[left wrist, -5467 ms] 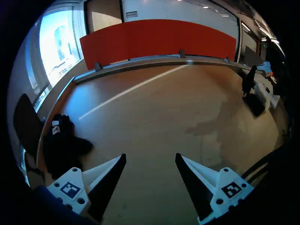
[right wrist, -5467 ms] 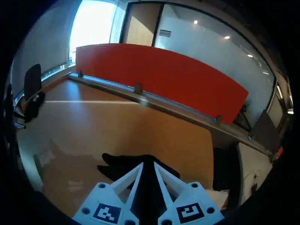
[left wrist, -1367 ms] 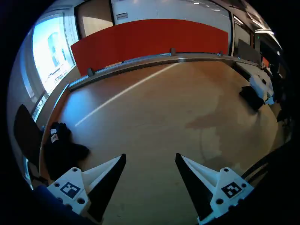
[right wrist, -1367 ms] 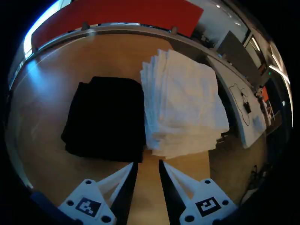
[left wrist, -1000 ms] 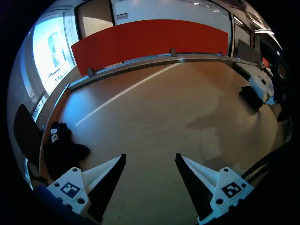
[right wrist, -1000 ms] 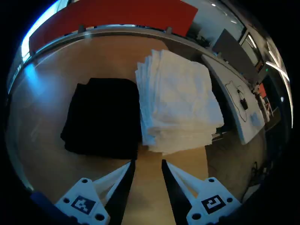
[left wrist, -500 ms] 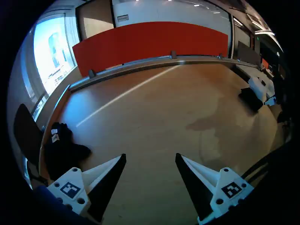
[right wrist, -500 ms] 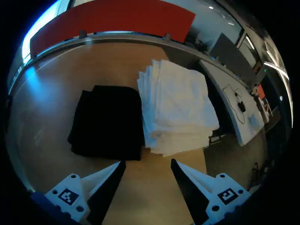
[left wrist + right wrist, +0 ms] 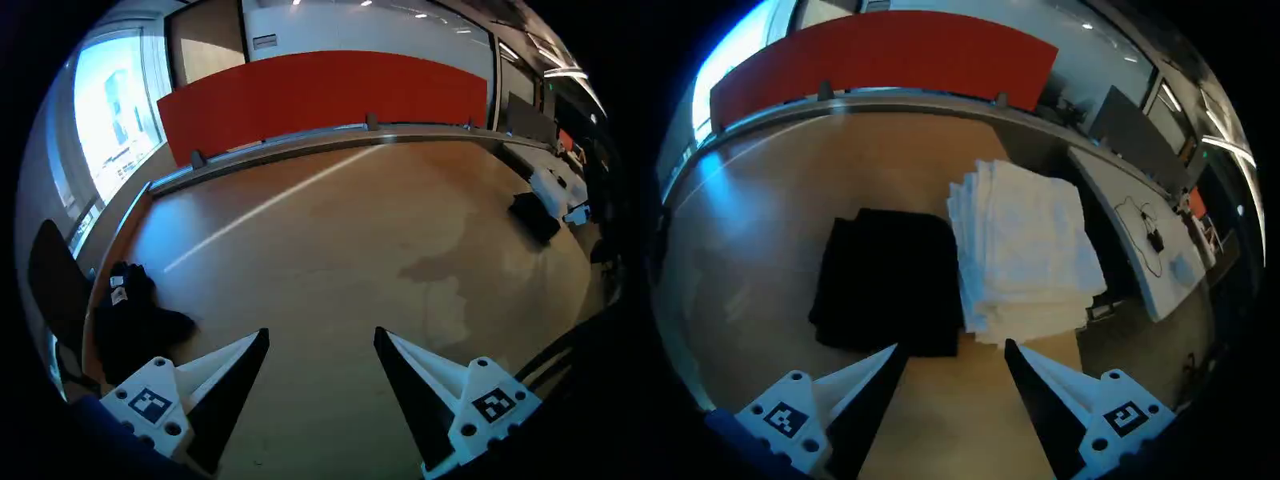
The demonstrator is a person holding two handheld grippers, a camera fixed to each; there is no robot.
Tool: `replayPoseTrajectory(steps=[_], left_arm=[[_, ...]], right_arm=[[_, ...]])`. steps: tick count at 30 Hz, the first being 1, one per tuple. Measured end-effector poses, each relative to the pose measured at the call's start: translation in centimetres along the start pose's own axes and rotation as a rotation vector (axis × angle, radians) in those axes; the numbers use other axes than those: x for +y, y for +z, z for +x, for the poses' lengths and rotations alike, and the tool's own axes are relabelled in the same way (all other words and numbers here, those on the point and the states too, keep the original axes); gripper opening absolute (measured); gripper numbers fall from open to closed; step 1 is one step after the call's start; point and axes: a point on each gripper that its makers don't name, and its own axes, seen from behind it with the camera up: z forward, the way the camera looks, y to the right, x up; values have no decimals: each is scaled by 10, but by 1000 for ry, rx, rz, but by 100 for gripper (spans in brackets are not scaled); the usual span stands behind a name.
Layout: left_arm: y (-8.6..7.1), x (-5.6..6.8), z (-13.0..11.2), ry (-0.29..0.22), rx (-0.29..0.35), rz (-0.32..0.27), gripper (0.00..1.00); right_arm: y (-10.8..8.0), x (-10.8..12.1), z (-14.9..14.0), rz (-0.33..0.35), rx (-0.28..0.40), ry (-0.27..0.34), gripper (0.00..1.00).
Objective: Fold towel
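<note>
In the right gripper view, the right gripper is seen with its claw spread wide and nothing held in it. A black towel, folded into a flat rectangle, is laid on the wooden table, well short of the red partition that is fixed along the table's far edge. A stack of white towels is set against the black towel's side, about as far from the partition, by the table's end. The gripper's fingertips are held just beside the near edges of both, on the side away from the partition. A white desk with a thin cable on it is seen past the stack, off the end of the partition.

In the left gripper view, the left gripper is likewise held wide and empty, pointed toward the partition over bare wood. A crumpled heap of dark cloth is left at the table's edge, well apart from the partition. The two folded piles are seen small, near the partition's other end.
</note>
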Motion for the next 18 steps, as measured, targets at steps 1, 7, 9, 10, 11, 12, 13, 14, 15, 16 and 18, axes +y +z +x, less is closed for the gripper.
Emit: replayPoseTrajectory(steps=[1,7,9,10,11,12,13,14,15,16,18], left_arm=[[0,0,1,-2,1,0,97],[0,-2,5,-9,11,0,97],[0,-2,7,-11,16,1,98],[1,-2,7,-12,18,1,98],[1,-2,8,-13,21,1,98],[1,-2,9,-15,25,1,97],[1,-2,11,-17,30,0,97],[1,-2,12,-19,35,0,97],[1,-2,13,-22,39,0,97],[1,-2,14,-24,43,1,97],[1,-3,16,-29,51,2,97]], right_arm=[[-2,-3,5,4,14,3,93],[-20,-24,37,48,124,27,93],[-27,-34,49,68,163,35,93],[-31,-39,56,78,184,39,93],[-34,-44,62,87,202,42,93],[-38,-48,68,95,221,44,93],[-41,-54,75,104,242,46,93],[-45,-59,81,111,260,47,93],[-48,-64,86,120,278,47,93],[-52,-70,92,130,298,45,93],[-59,-81,102,145,332,43,93]])
